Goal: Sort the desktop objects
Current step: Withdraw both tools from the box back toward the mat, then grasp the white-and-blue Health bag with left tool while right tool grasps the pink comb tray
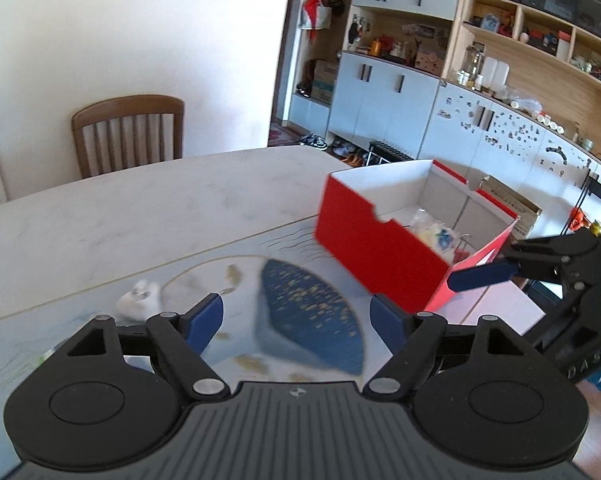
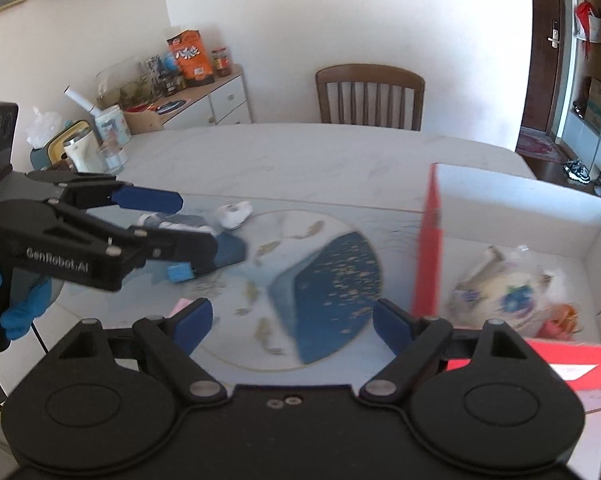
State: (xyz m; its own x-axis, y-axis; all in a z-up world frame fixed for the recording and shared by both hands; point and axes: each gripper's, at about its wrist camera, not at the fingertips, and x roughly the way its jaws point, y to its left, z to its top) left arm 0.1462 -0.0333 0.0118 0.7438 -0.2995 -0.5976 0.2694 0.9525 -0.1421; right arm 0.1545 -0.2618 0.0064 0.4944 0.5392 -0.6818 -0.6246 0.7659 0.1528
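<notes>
Both grippers hang over the worktop (image 1: 100,208) with jaws spread wide and nothing between them: the left gripper (image 1: 296,316) above a blue-and-white patterned mat (image 1: 312,312), the right gripper (image 2: 292,320) near the red box (image 2: 428,248). That box, white inside, sits at the mat's right and holds a crinkled plastic packet (image 2: 496,292). Left on the mat lie a white crumpled item (image 2: 234,214), a small blue block (image 2: 179,273) and a tube-like object (image 2: 176,221), partly hidden behind the left gripper's fingers.

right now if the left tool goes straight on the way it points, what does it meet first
Probably the mat: the open left tool is angled down at its blue patch, nothing between. The white wad lies left of that line and the red box right. Depth is unclear through the blur.
</notes>
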